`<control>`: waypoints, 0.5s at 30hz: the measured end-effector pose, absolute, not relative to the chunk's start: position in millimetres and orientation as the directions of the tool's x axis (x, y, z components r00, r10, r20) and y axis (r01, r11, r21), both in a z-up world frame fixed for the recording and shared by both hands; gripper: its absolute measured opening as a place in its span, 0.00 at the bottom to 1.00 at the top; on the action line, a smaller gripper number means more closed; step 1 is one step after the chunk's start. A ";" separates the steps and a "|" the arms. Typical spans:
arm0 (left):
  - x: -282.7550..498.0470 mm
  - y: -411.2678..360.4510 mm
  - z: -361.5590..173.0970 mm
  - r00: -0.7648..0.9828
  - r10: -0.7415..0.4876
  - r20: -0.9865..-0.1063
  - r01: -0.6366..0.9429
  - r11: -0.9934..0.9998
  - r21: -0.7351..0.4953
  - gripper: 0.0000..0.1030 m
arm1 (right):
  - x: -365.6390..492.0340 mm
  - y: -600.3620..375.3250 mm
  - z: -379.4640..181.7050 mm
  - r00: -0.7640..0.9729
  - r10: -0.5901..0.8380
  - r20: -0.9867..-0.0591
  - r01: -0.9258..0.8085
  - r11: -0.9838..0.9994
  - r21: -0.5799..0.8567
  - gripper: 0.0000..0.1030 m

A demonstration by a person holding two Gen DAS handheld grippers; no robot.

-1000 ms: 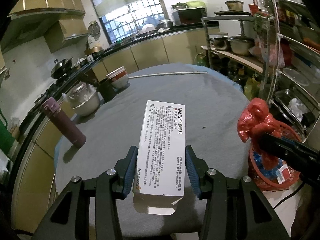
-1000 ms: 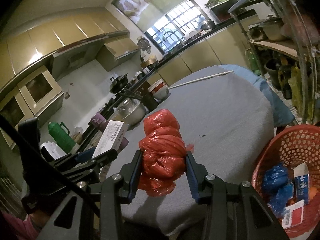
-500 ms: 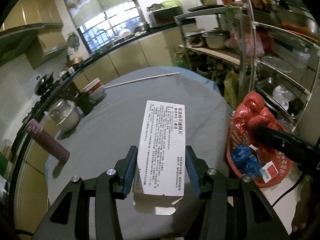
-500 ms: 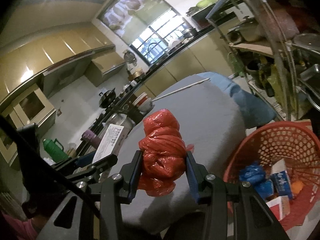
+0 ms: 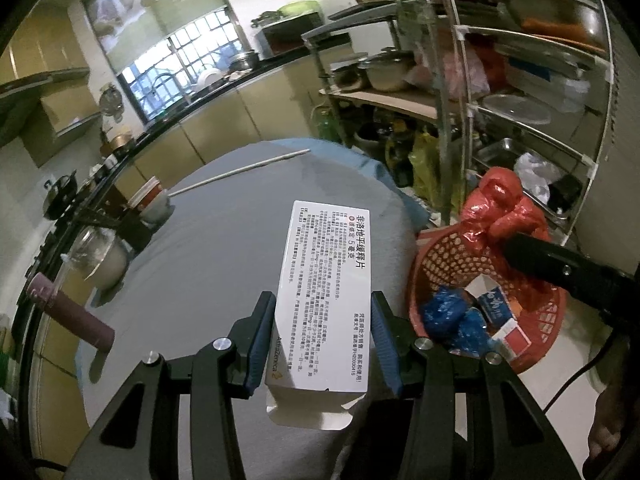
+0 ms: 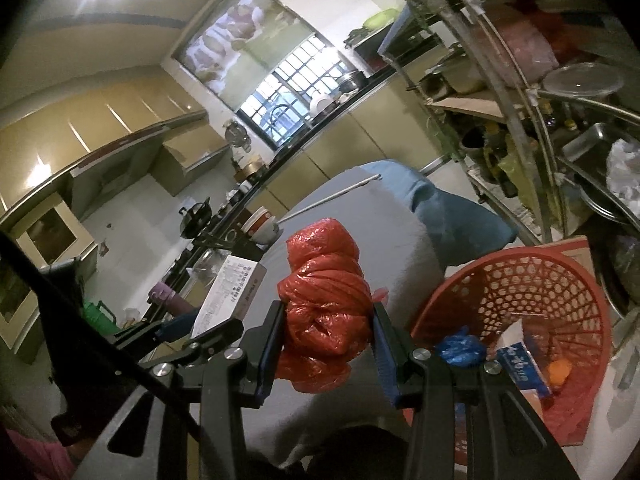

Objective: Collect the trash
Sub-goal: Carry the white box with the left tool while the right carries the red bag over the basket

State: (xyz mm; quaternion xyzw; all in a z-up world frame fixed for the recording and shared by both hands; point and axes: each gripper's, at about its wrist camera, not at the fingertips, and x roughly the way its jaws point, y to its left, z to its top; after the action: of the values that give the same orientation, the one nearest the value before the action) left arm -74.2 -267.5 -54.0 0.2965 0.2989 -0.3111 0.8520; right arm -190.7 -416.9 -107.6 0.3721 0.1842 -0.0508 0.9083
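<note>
1. The right claw (image 6: 328,344) is clamped on a crumpled red plastic bag (image 6: 326,300), held in the air near the desk (image 6: 396,240) edge.
2. The left claw (image 5: 322,340) grips a white medicine box (image 5: 326,296), its long axis pointing straight ahead along the fingers, above the desk.
3. The red basket (image 6: 520,276) sits on the floor, below and to the right of both claws, already holding blue wrappers (image 6: 460,350) and a small carton (image 6: 520,368).
4. The right claw is the nearer one; its bag looks likely to drop first, once carried rightward over the rim.
</note>
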 end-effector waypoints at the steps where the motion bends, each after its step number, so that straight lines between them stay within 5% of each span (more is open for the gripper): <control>1: -76.1 -269.8 -55.0 0.624 -0.355 -0.695 0.712 0.625 0.320 0.48 | -192.5 -418.3 -108.0 0.926 0.040 -0.375 0.235 0.717 0.657 0.43; 15: -91.2 -301.4 -65.0 0.566 -0.373 -0.735 0.767 0.565 0.304 0.48 | -216.3 -439.3 -115.2 0.915 0.002 -0.404 0.290 0.693 0.660 0.43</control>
State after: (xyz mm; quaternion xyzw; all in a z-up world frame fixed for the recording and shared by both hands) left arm -91.2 -301.4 -65.0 0.3140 0.3133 -0.3445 0.8274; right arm -216.3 -439.3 -115.2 0.3835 0.1903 -0.0800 0.9002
